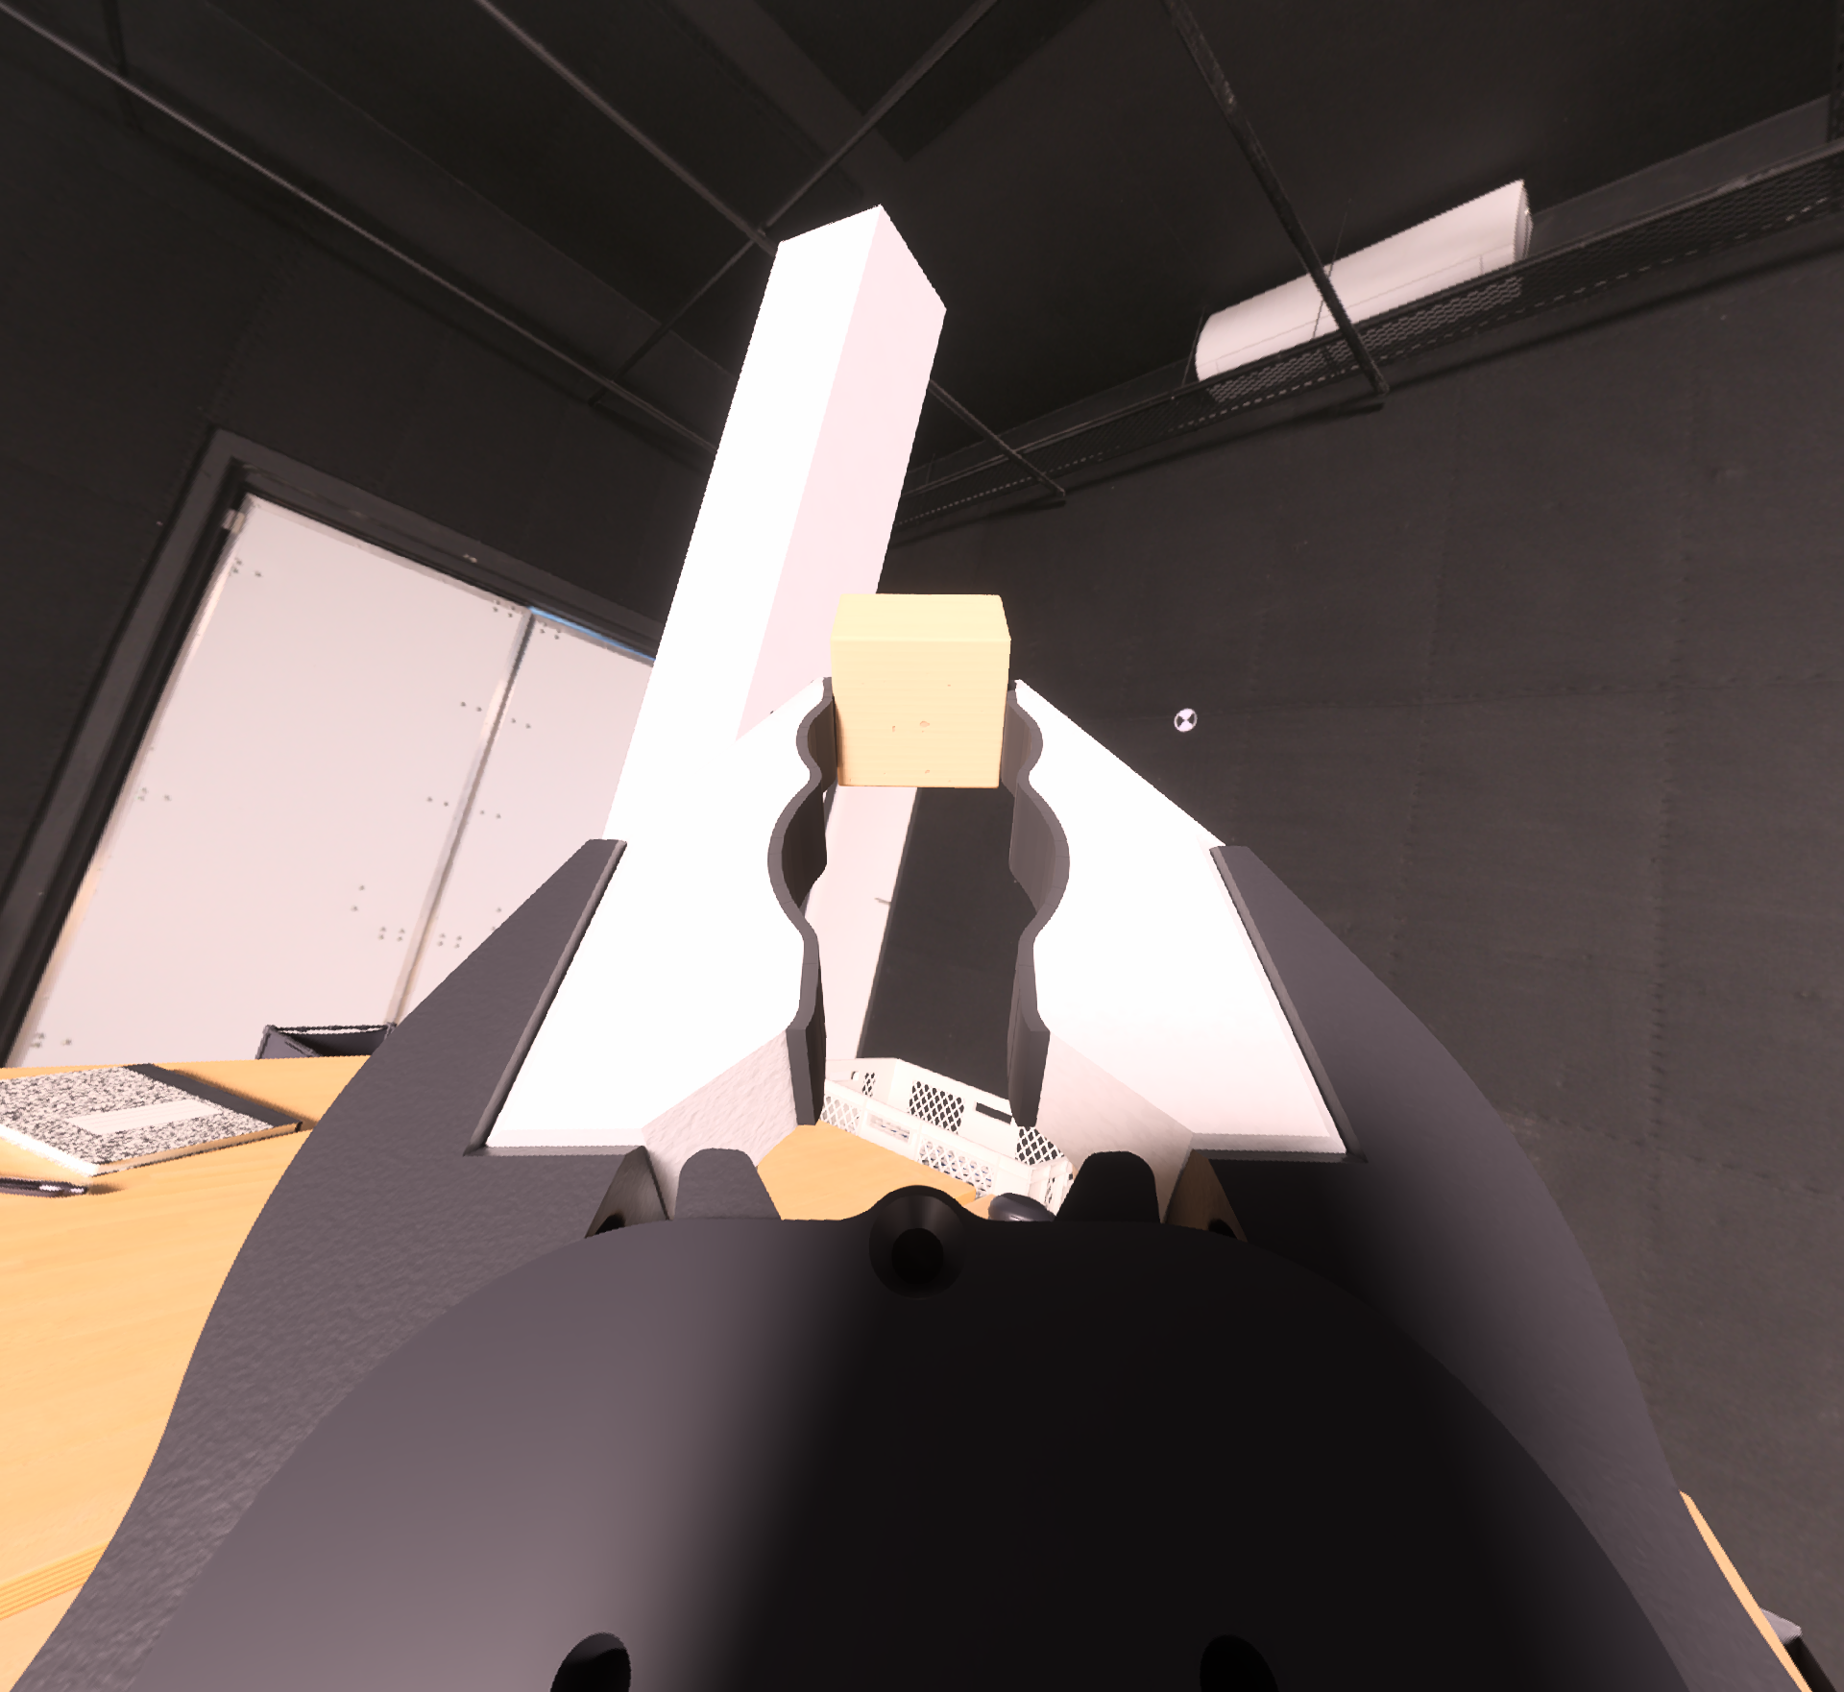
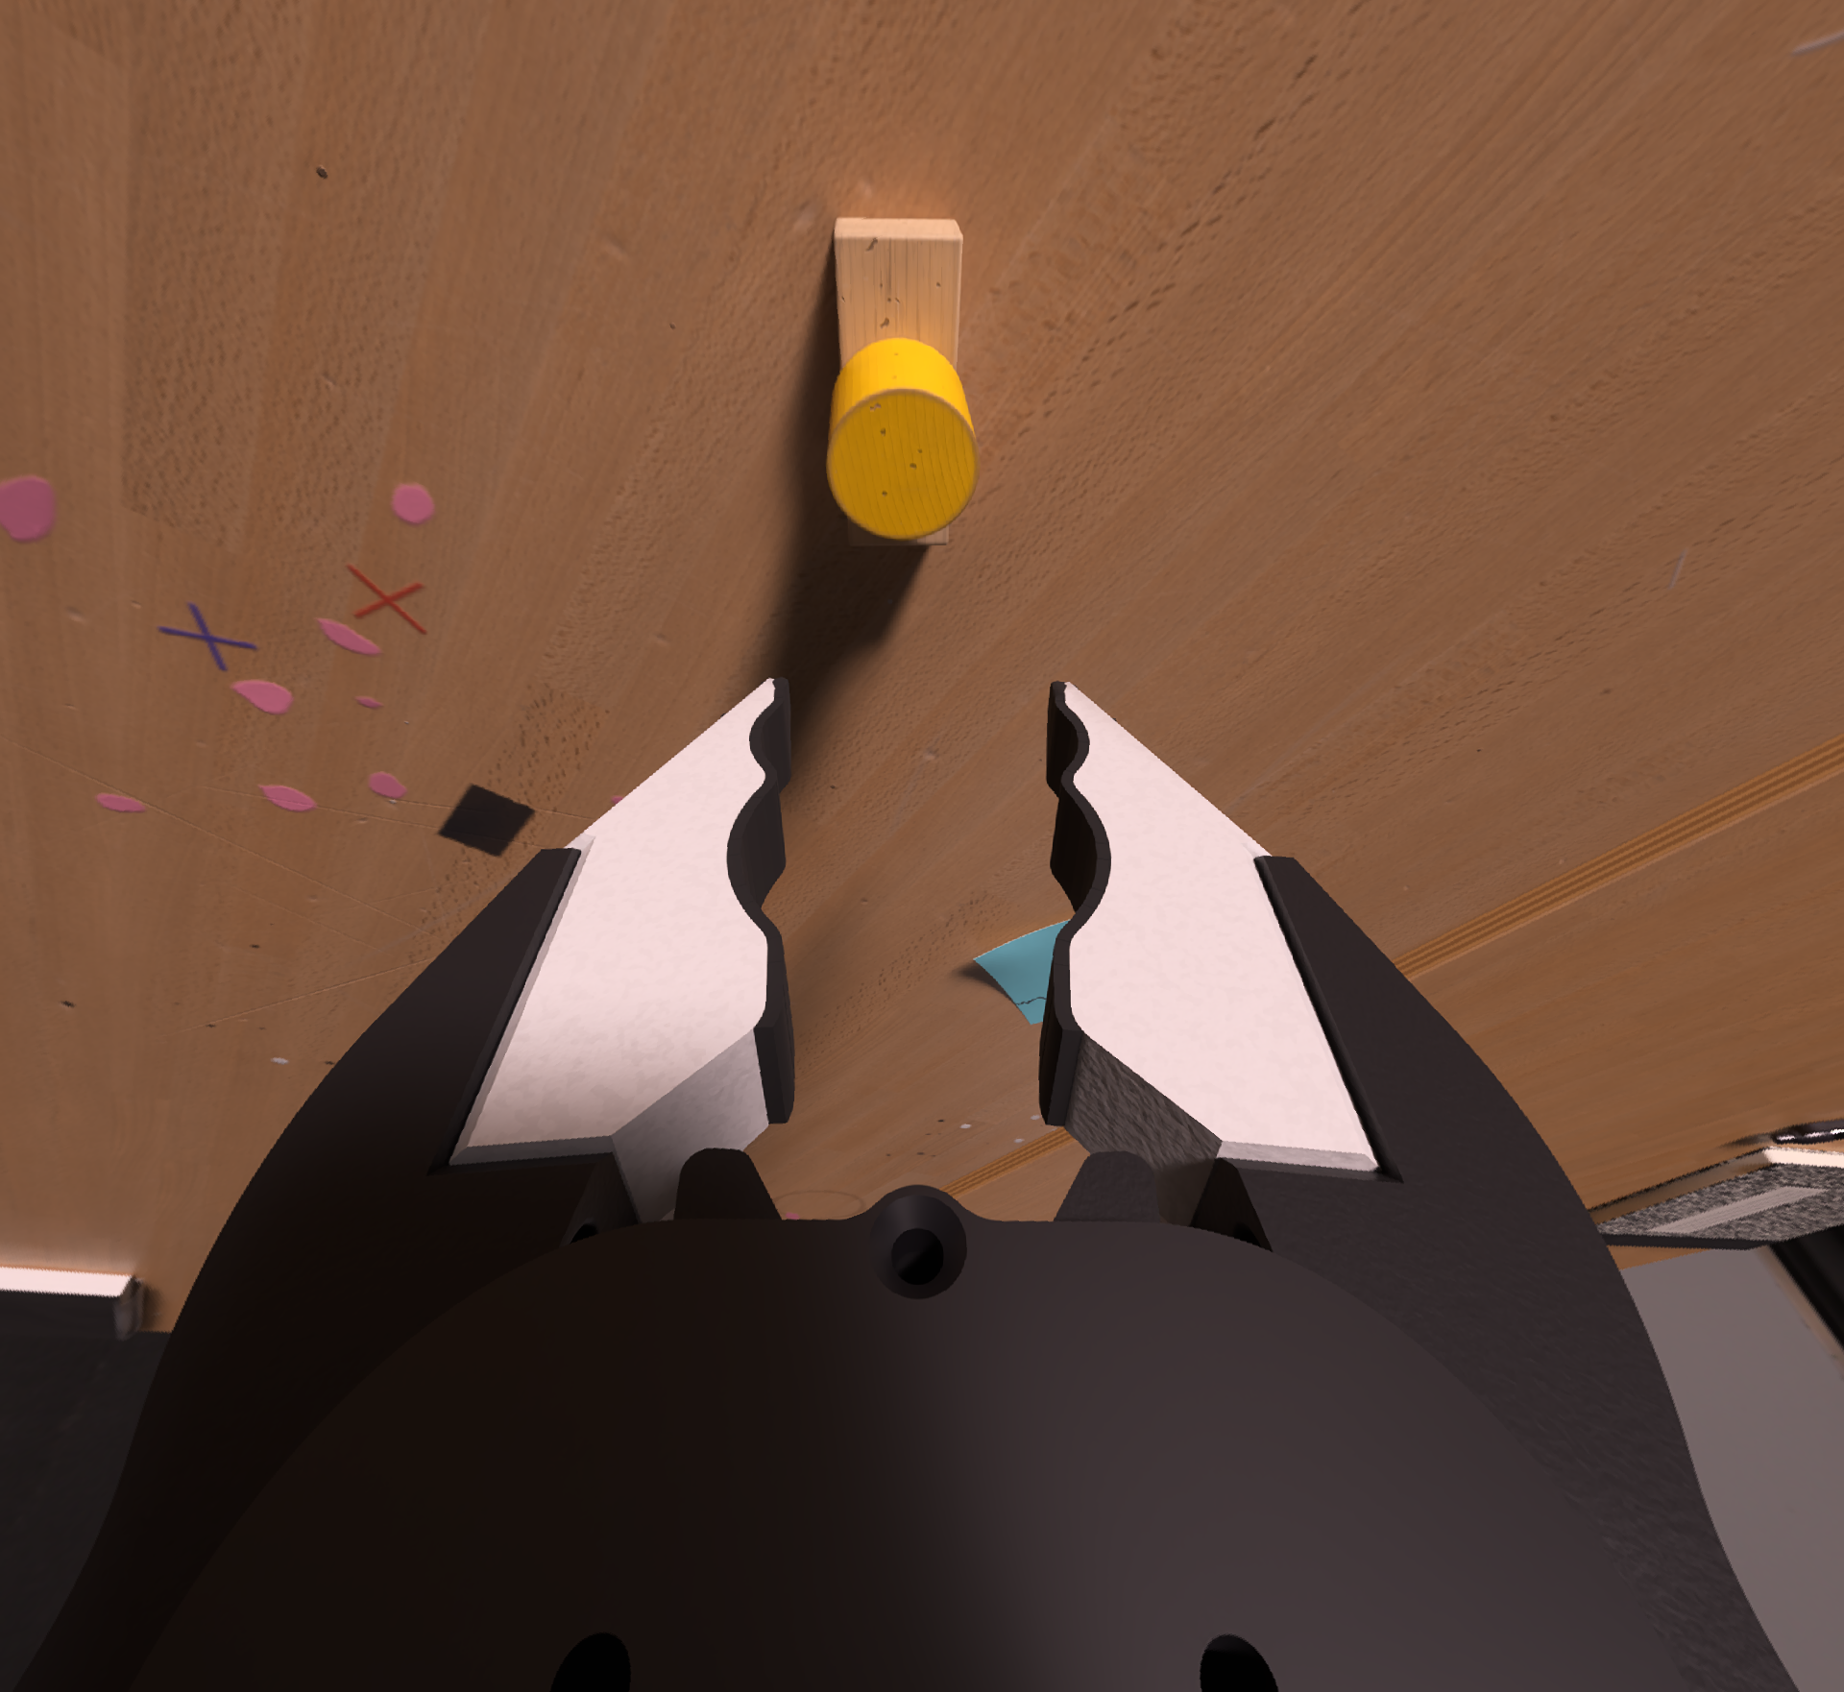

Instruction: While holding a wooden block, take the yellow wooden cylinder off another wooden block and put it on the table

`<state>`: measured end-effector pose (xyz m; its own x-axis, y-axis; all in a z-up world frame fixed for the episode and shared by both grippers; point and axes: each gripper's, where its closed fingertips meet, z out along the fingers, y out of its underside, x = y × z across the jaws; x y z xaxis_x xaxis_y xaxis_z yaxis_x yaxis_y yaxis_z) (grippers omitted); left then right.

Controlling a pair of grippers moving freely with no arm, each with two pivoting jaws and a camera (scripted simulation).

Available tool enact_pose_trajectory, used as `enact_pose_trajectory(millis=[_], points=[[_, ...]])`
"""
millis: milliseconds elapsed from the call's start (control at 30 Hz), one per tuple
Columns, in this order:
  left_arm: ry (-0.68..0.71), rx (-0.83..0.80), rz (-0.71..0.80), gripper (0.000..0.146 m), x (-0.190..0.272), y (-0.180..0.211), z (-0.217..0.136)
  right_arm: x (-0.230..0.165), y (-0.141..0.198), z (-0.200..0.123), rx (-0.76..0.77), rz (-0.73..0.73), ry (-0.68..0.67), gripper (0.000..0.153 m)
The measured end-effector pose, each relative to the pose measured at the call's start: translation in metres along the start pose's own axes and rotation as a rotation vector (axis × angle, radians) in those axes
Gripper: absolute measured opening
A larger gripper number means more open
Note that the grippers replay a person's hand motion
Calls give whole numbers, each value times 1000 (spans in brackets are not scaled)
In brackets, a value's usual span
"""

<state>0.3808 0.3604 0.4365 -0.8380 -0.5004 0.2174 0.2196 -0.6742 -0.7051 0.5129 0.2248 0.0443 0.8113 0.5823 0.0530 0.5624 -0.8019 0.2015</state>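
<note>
Brown wood grain fills the right wrist view: the surface [image 2: 1297,347] is seen from above, w/ fine scratches and specks. Pink paint blobs [image 2: 261,696] are scattered at the left, w/ a red cross [image 2: 389,599] and a blue cross [image 2: 208,638] drawn among them. A small black square [image 2: 486,818] lies just left of the right tongs [image 2: 918,706], and a teal paper scrap [image 2: 1023,971] is partly hidden behind its right finger. A layered edge strip runs diagonally at the near right.

In the left wrist view the surface [image 1: 120,1325] looks pale orange. A speckled black-and-white notebook [image 1: 130,1115] rests on it at far left. The room is dark: black walls, black ceiling w/ beams and a mesh cable tray, a white wall unit [image 1: 1367,287] up at the right, and a large light panelled window or door [image 1: 329,786] at the left. A tall white post [image 1: 798,497] rises behind the tongs.

A white perforated crate [image 1: 938,1130] is glimpsed low between the fingers; contents can't be told.

The left tongs [image 1: 918,726] are closed on a pale wooden block [image 1: 918,696], gripped at the fingertips and held up off the surface.

The right tongs are wide open and nothing is held. Farther ahead, well apart from the tips, the yellow wooden cylinder [image 2: 901,452] stands upright on the near end of another wooden block [image 2: 898,277], which lies flat on the surface.
</note>
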Motion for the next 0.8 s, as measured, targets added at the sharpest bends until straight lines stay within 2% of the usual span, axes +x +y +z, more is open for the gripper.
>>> enact_pose_trajectory(millis=[267, 333, 433, 533, 600, 700, 800], points=[[0, 30, 6, 32, 2, -9, -6, -14, -12, -6, 6, -41, 2, 41], [0, 26, 8, 32, 2, -8, -5, -17, -7, -5, -37, -49, 10, 36], [4, 15, 5, 32, 2, -5, -3, -30, -3, 6, -116, -28, -81, 27], [4, 16, 4, 32, 2, -5, -3, -47, -20, 14, -72, -54, -166, 19], [1, 20, 7, 32, 2, -6, -4, -57, -32, 12, -47, -81, -208, 24], [0, 22, 7, 32, 2, -6, -4, -81, -60, 6, 75, -94, -328, 37], [4, 15, 6, 32, 2, -4, -3, -90, -80, 3, 128, -131, -330, 44]])
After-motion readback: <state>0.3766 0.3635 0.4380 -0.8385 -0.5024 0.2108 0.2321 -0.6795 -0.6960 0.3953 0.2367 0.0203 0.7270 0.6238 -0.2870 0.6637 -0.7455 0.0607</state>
